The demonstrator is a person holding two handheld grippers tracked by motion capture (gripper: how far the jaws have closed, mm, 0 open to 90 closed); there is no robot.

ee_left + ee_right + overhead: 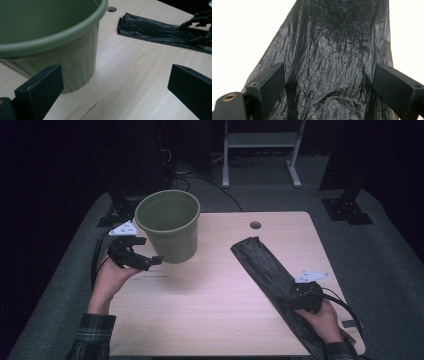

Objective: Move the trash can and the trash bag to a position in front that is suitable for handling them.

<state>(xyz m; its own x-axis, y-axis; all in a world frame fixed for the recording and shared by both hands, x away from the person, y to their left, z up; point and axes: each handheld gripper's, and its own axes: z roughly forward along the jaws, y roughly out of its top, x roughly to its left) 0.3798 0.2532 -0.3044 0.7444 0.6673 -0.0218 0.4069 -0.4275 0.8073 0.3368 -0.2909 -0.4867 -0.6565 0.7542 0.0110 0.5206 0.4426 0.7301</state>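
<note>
Evidently little is done: the black bag (272, 275) lies flat on the table (210, 305), right gripper (328, 82) spread over it; left gripper (115, 85) gapes beside the green bucket (169, 225), probably unlined.

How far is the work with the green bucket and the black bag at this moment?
Nothing looks finished yet: the green bucket stands upright and unlined, and the black bag lies flat and folded on the table. In hand: the right gripper is open over the bag, its fingers either side of it, not closed. The left gripper is open beside the bucket. Probably left: grasping the bag, opening it and fitting it into the bucket.
</note>
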